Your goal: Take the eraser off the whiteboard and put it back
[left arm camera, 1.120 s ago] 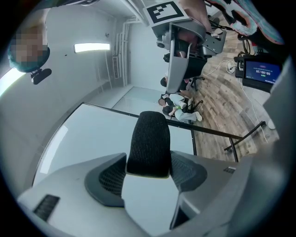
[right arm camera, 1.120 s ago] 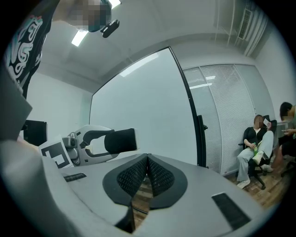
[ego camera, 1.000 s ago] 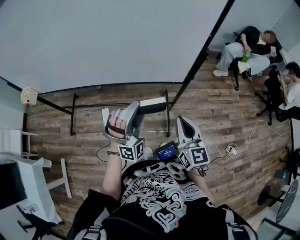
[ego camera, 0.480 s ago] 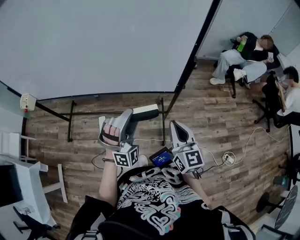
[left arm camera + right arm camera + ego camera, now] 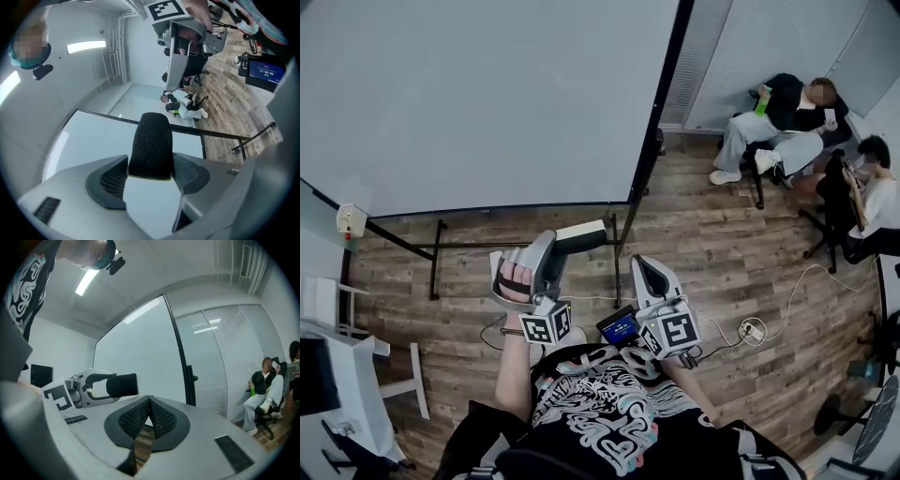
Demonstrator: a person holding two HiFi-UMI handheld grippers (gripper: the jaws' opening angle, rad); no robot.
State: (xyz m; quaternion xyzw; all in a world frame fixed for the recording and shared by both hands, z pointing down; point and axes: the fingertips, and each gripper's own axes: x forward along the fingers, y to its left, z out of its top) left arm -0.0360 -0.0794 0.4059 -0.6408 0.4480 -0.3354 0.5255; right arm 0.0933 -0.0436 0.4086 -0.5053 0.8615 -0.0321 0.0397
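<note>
Left gripper view: fingers [image 5: 110, 183] tight on the eraser [image 5: 150, 145]; right fingers [image 5: 133, 420] together.

Around you: plank floor, two seated people, a cable and some office fittings.

Off to your right, across the wood-plank floor [image 5: 741, 272], two people sit on chairs by the slatted blinds [image 5: 229, 352]; the farther person [image 5: 773, 117] holds something green [image 5: 761, 103], and the nearer person [image 5: 872, 202] sits just beside them. A pale cable [image 5: 794, 284] trails over the planks to a power strip [image 5: 755, 329] near your right side. A small screen [image 5: 619, 329] glows blue just in front of you. White furniture [image 5: 347, 375] stands at your left, with a small white box [image 5: 347, 218] mounted above it.
</note>
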